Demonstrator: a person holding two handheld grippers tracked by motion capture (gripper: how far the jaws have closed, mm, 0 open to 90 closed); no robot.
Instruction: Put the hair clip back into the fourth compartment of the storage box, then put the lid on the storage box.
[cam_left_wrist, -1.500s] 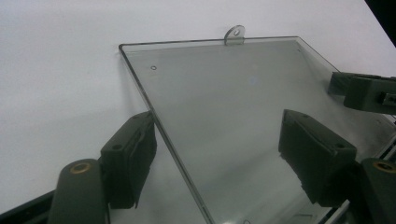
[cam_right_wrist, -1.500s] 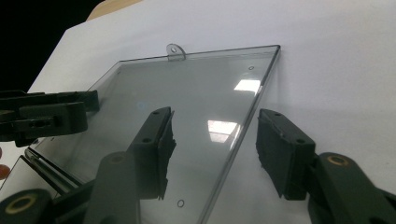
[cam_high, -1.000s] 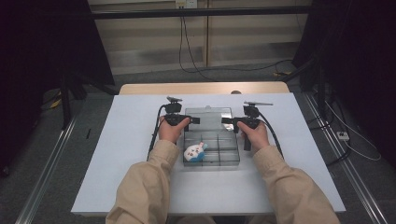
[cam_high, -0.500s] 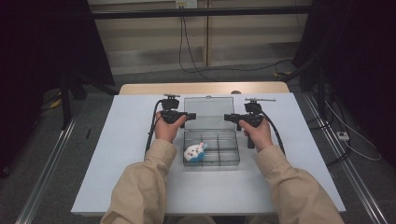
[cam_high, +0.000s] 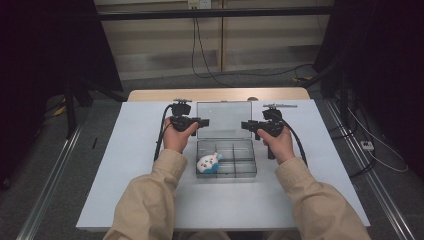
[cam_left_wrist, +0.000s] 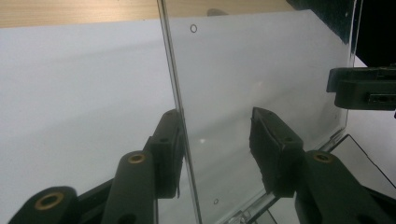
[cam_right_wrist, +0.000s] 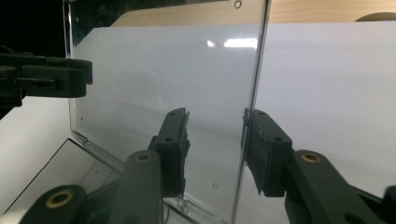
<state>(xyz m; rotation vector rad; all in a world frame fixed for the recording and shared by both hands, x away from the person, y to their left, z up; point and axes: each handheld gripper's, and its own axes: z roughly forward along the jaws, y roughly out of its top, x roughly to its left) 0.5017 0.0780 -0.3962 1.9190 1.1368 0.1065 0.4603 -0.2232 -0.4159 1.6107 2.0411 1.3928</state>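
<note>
A clear plastic compartment box (cam_high: 243, 151) sits mid-table with its see-through lid (cam_high: 223, 118) standing nearly upright at the back. A small white and blue plush toy (cam_high: 208, 163) lies in its front left compartment. My left gripper (cam_high: 202, 120) is at the lid's left edge and my right gripper (cam_high: 245, 125) at its right edge. In the left gripper view the lid (cam_left_wrist: 261, 70) runs between the jaws of the left gripper (cam_left_wrist: 215, 114), close to the left pad and well clear of the other. The right gripper (cam_right_wrist: 215, 113) straddles the lid (cam_right_wrist: 163, 70) near its right pad. Both sets of jaws have just been closing.
The box stands on a white tabletop (cam_high: 125, 165) with a wooden strip (cam_high: 215, 94) along its far edge. Cables trail from each gripper over the table. Dark frames and floor cables surround the table.
Both hands have risen and moved away from the person, and the lid has swung up from a low angle to nearly upright. The plush toy has stayed put.
</note>
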